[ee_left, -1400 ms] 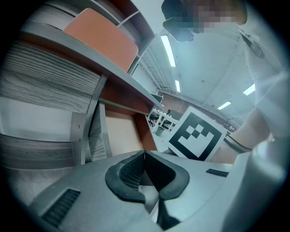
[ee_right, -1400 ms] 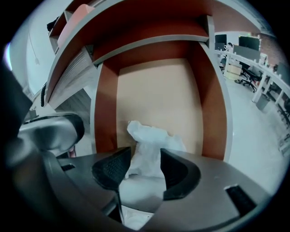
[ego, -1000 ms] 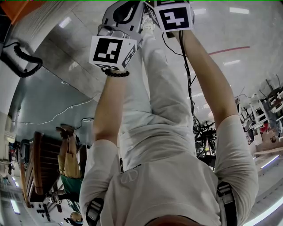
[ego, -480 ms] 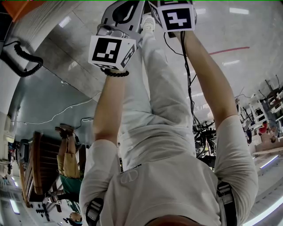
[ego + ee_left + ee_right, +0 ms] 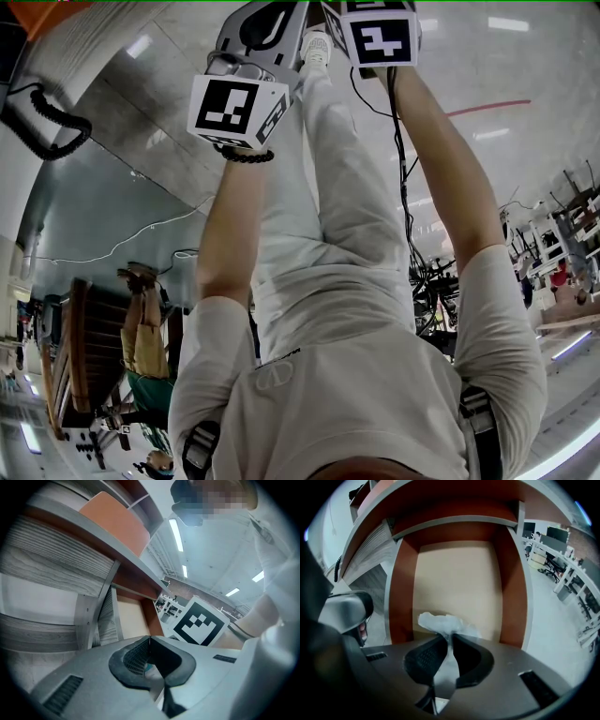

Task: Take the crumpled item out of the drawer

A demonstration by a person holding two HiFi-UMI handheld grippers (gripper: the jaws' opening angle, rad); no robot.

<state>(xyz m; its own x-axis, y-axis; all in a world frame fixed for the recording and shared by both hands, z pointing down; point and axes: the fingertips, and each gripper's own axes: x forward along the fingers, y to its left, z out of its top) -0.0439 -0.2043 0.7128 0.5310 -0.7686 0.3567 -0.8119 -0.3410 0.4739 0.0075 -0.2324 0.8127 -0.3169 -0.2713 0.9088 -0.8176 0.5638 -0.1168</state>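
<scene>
We see the right claw (image 5: 451,638) closing on the crumpled item (image 5: 443,623), a white wad of thin paper or film. A strip of the wad runs down between the two black pads, and their tips pinch it. The wad sits at the lower centre of the right gripper view, at the near end of the open drawer (image 5: 399,592). It shows against the drawer's pale floor, between the reddish-brown side walls. We cannot tell whether it rests on the floor or is just clear of it.

In the left gripper view, the left claw (image 5: 150,640) has its jaws together, with the tips meeting at the lower centre of the frame. A small teal patch shows in the gap behind the tips, and we cannot make out what it is. Grey wood-grain panels (image 5: 51,559) fill the left of that frame, and an orange panel (image 5: 117,520) sits at the upper left. The right claw's marker cube (image 5: 199,623) stands just right of centre.

In the head view, both claws are at the top edge of the frame, close together. The left claw's marker cube (image 5: 239,111) is at the upper left of centre. The person's left forearm (image 5: 230,225) and right forearm (image 5: 441,159) reach up to the claws.
</scene>
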